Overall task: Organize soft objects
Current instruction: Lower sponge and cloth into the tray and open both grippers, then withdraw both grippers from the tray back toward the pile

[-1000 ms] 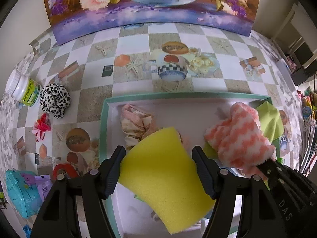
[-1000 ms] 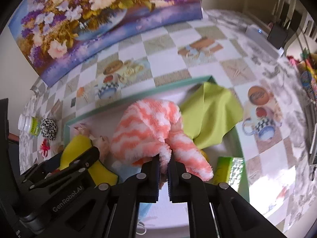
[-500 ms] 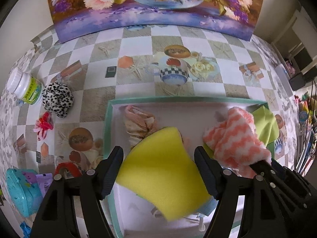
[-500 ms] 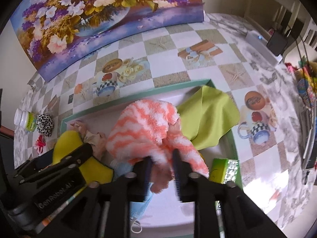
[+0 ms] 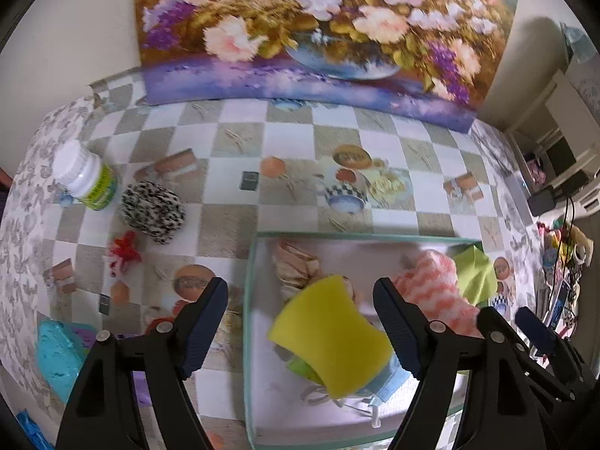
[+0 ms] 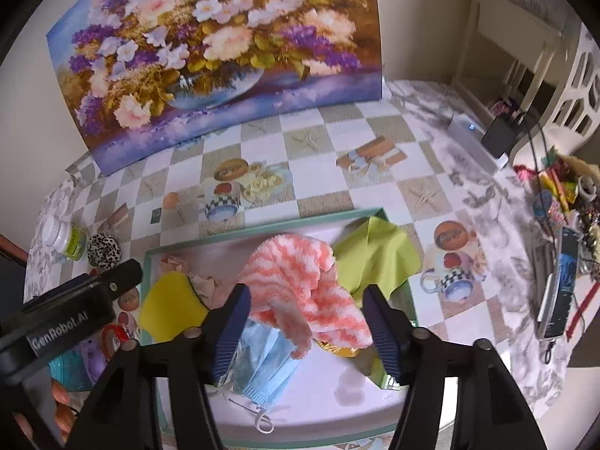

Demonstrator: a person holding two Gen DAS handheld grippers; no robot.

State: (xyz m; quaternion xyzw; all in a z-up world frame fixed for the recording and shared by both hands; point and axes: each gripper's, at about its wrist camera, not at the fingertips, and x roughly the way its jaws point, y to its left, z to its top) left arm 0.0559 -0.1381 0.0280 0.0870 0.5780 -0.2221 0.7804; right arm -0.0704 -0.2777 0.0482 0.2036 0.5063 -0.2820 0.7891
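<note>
A teal-rimmed white tray (image 5: 250, 300) (image 6: 240, 232) holds soft things: a yellow sponge (image 5: 330, 333) (image 6: 168, 311), an orange-and-white fluffy cloth (image 6: 296, 281) (image 5: 431, 285), a green cloth (image 6: 375, 255), a beige scrunchie (image 5: 296, 266) and a blue face mask (image 6: 262, 360). My left gripper (image 5: 300, 326) is open and empty above the sponge. My right gripper (image 6: 303, 326) is open and empty above the fluffy cloth. A leopard-print scrunchie (image 5: 153, 208) and a red hair tie (image 5: 123, 253) lie on the table left of the tray.
A white pill bottle (image 5: 84, 176) stands at the far left. A turquoise toy (image 5: 56, 352) lies at the near left. A flower painting (image 6: 217, 52) leans on the back wall. A phone and clutter (image 6: 558, 285) sit at the table's right edge.
Both grippers opened and let go: the yellow sponge and the fluffy cloth now lie in the tray. Both grippers pulled up and back from the tray.
</note>
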